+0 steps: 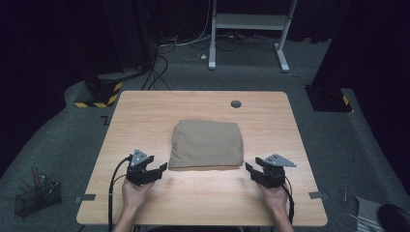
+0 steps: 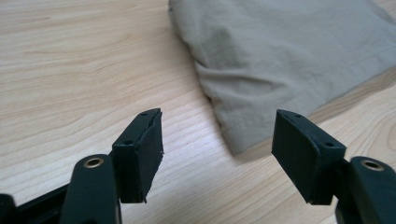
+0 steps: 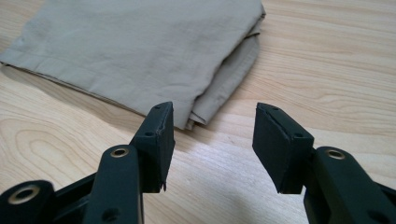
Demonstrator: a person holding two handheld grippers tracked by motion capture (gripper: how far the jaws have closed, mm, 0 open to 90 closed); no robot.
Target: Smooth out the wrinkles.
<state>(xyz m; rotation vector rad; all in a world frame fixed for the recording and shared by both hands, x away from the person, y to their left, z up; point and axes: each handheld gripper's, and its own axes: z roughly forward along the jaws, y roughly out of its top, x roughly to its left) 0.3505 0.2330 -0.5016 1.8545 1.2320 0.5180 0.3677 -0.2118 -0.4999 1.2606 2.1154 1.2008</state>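
Folded cloth of a khaki-beige woven fabric lies flat at the middle of the high view, on the table. It has a roughly square shape with rounded far corners, and its near edge shows a stitched hem. The surface is matte and slightly wrinkled, with several layers visible at the corner in the right gripper view. In the left gripper view the cloth fills the upper right of the frame, and its near corner comes down between the two jaws without touching them.

The table is larger than the cloth, a light wooden board with visible grain and rounded corners, and a small dark round cap sits near its far edge.

The left gripper is at the lower left of the cloth, just beside its near left corner; its black jaws stand apart and hold nothing. The right gripper is at the lower right, just beside the near right corner, its jaws also apart and empty. The pads are flat, black and rubber-like.
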